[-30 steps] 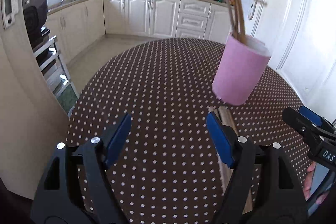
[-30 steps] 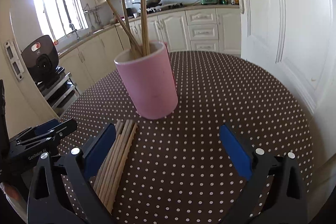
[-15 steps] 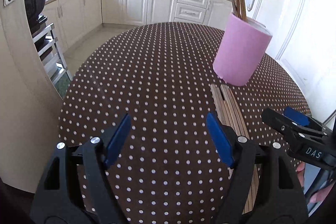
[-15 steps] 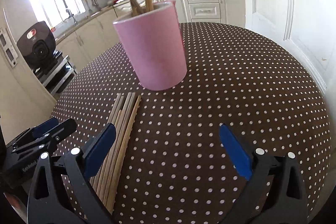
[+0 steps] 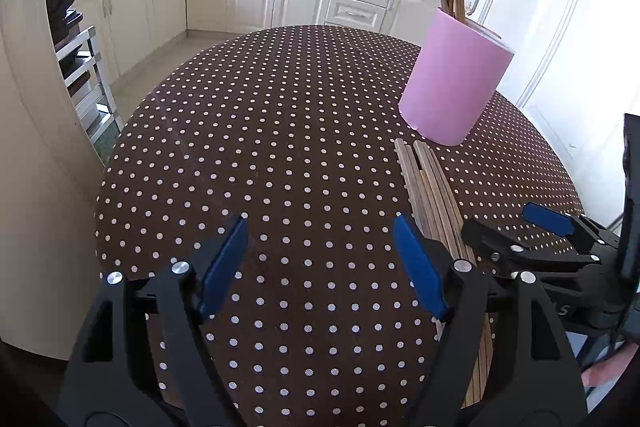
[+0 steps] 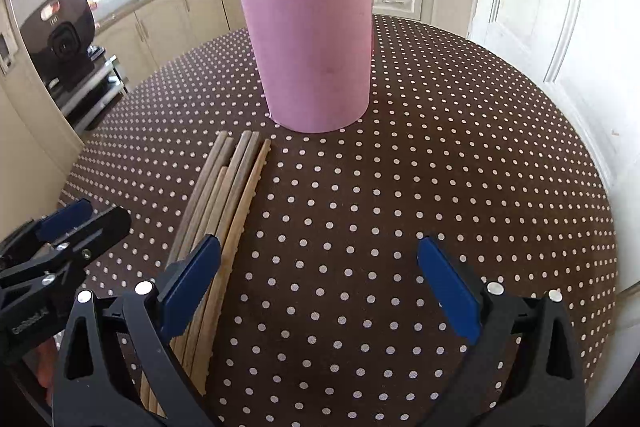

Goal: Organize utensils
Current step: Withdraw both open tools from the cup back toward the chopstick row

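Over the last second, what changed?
Right gripper came down toward the loose chopsticks, its left pad now over them; nothing gripped. Left gripper tilted down slightly. Unchanged: both sets of jaws open and empty, pink holder upright, bundle flat on the table.

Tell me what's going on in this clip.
A person holds a gripper in each hand over a dotted table. The left gripper and right gripper are both open and empty. A bundle of chopsticks lies flat in front of a pink holder that already has a few standing in it. Nothing is picked up yet.
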A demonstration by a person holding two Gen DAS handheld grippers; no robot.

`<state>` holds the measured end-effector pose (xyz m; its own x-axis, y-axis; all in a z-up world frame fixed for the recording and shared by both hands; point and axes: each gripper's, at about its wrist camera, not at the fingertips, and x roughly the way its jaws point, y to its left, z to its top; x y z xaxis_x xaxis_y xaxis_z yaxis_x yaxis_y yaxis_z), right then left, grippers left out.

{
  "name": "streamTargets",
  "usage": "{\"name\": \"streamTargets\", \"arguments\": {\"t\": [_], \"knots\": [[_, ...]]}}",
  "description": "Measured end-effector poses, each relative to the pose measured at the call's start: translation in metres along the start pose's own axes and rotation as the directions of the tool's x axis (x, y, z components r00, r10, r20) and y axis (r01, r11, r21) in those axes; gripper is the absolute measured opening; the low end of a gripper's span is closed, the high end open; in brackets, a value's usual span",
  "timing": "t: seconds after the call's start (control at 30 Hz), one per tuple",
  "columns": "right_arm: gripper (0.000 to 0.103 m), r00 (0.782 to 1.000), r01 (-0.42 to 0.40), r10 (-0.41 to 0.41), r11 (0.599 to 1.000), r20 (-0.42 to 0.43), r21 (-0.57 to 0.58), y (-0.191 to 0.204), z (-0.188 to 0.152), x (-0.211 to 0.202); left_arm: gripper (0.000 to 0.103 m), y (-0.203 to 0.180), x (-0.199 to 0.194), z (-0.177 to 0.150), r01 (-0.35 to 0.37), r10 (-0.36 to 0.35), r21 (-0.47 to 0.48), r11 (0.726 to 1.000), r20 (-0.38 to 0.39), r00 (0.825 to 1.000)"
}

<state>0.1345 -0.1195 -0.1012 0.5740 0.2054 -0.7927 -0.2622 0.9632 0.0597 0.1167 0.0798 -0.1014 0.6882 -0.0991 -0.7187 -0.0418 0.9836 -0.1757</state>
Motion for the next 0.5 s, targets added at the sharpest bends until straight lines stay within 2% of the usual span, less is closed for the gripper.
{"name": "streamTargets", "arguments": {"t": [0.33,0.5], "knots": [[0.095,1.000,0.026,-0.026,0.999,0.003,0.019,0.004,0.005,0.003,0.075,0.004,0.001,-0.001,0.017,-0.017,-0.014,1.000,0.000,1.000],[0.081,0.999,0.028,-0.027,1.000,0.022,-0.015,0.013,0.011,0.004,0.075,0.006,0.001,0.000,0.027,-0.027,-0.027,0.999,0.002,1.000]]}}
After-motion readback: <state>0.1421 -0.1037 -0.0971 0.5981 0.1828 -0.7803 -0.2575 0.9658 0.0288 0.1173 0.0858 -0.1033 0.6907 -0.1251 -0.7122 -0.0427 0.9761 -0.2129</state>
